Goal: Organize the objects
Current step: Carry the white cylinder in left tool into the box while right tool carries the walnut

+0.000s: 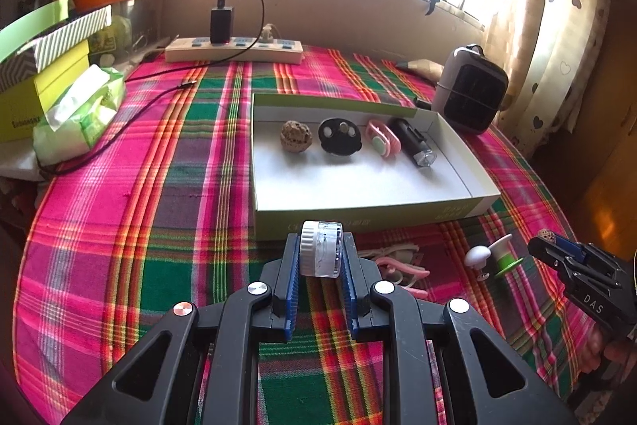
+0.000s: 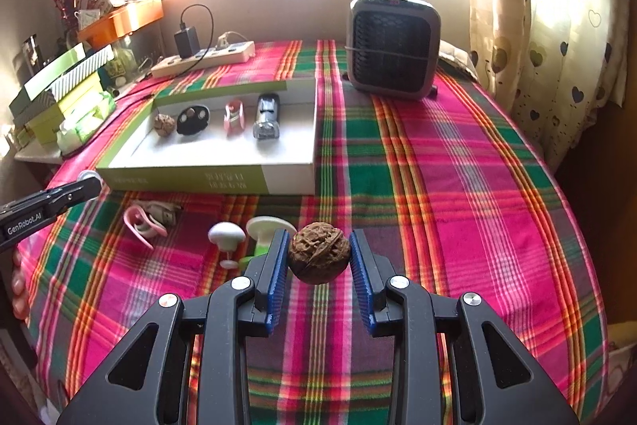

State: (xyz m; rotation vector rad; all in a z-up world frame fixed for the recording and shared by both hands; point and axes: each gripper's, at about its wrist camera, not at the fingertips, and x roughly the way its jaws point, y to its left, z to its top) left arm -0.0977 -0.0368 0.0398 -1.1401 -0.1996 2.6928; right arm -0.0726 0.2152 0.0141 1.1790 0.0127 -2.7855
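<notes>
On top of a bright plaid cloth [image 2: 458,162] over the surface, a flat white box [image 1: 358,186] with green sides, lying open. Lined up inside along its far wall: a bumpy brown nut [image 1: 295,135], a black round thing [image 1: 339,137], a pink and white thing [image 1: 382,138] and a small black torch [image 1: 414,143], side by side and apart. Close in front of the left view, at 6 o'clock from the box, left gripper [image 1: 321,251] with jaws nearly closed, squeezing a small clear bottle with a white ribbed cap [image 1: 321,249] between the blue pads [image 1: 290,277], up off the cloth. Off at 3 o'clock in that view, right gripper [image 1: 551,243], dark and seen from the side, with a bit of brown nut at its tip. Seen from the right view, right gripper with jaws a little way apart, pinching a wrinkly walnut [image 2: 319,253] between the blue pads, lifted above the cloth. Down on the cloth at 9 o'clock from the walnut: a white mushroom-shaped knob [image 2: 226,237], a white and green spool [image 2: 262,232], and a pink clip with a pale cord [image 2: 145,222] farther out the same way. Over at 1 o'clock from the box, a small grey heater [image 2: 394,46], standing up. Far back at 11 o'clock, a white power strip [image 1: 234,50] with a black plug [image 1: 221,24] stuck in it. Way out at 9 o'clock, a stack of boxes [image 1: 43,66] and a green tissue pack [image 1: 79,110].
</notes>
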